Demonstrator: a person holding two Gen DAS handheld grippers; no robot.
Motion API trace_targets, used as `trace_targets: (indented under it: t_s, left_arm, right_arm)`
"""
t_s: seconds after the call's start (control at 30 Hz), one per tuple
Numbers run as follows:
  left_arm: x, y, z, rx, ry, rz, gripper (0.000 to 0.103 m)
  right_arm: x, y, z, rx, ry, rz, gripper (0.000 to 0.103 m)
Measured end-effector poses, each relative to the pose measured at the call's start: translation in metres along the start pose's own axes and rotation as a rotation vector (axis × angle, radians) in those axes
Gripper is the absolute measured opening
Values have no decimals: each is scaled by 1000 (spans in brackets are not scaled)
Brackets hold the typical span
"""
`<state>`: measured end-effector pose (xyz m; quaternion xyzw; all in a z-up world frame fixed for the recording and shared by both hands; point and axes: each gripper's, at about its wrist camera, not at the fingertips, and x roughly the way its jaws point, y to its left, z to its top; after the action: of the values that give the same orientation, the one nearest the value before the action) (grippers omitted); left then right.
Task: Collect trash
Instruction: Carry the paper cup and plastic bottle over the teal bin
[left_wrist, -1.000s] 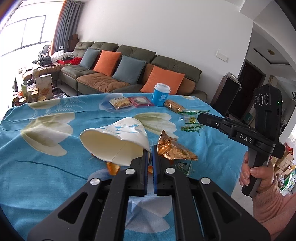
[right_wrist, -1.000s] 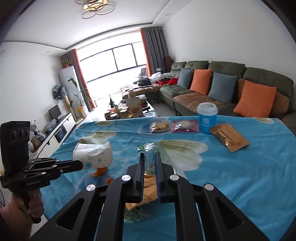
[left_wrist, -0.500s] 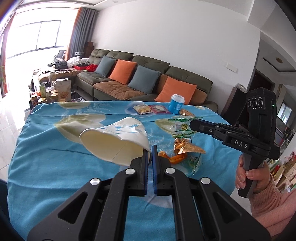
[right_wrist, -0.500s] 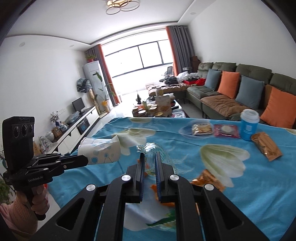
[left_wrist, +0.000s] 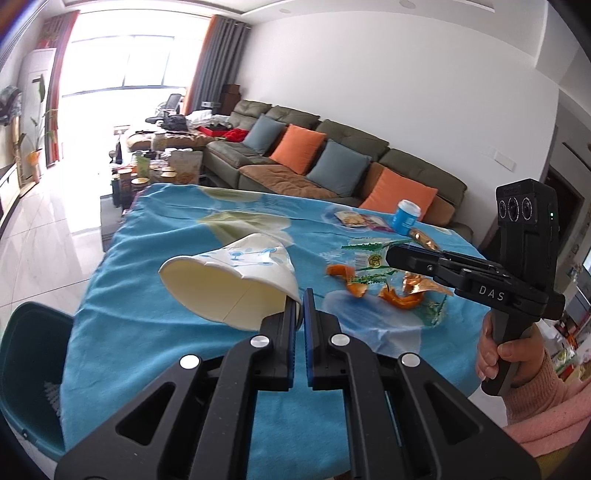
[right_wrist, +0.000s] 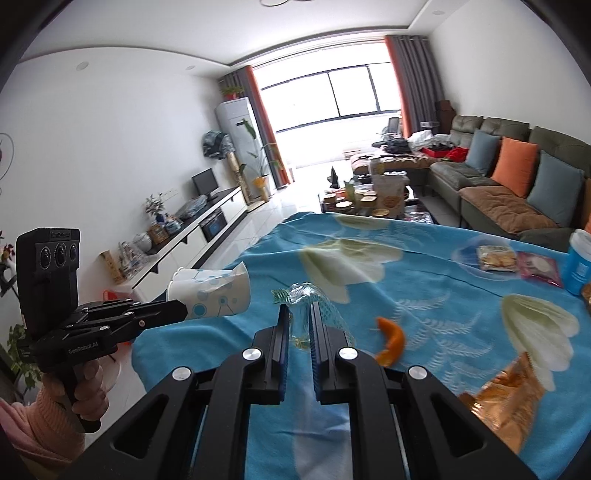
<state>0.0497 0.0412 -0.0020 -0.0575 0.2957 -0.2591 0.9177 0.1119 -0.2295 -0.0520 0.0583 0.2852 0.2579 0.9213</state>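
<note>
1. The surface (left_wrist: 155, 325), under a blue flowered cloth, is the biggest thing in view and carries most of the litter yet to be gathered.
2. A teal bin (left_wrist: 33, 373) shows at the surface's near-left edge; I judge it the likely drop point, though its inside is hidden.
3. The paper cup (left_wrist: 229, 280) is off the surface, tipped sideways, its wall clamped between the nearly closed fingers of the left gripper (left_wrist: 300, 302).
4. The clear green-printed wrapper (right_wrist: 314, 299) is pinched in the right gripper (right_wrist: 297, 317), fingers drawn close on it, held above the cloth.
5. A gold foil packet (right_wrist: 506, 391) lies loose on the cloth.
6. Orange peel pieces (left_wrist: 395, 297) lie near it.

Judged from this, two items are in hand and none visibly binned; foil and peel remain, so the task looks early to midway.
</note>
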Motion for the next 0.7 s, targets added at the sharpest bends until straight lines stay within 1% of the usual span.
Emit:
trace_targets:
  t_s: [0.37, 0.7]
  left_arm:
    - [-56, 53, -19, -101, -37, 121, 4]
    - [-108, 108, -36, -181, -73, 257, 4]
  right_arm:
    - [44, 56, 15, -84, 59, 148, 9]
    - [84, 106, 29, -165, 102, 255, 9]
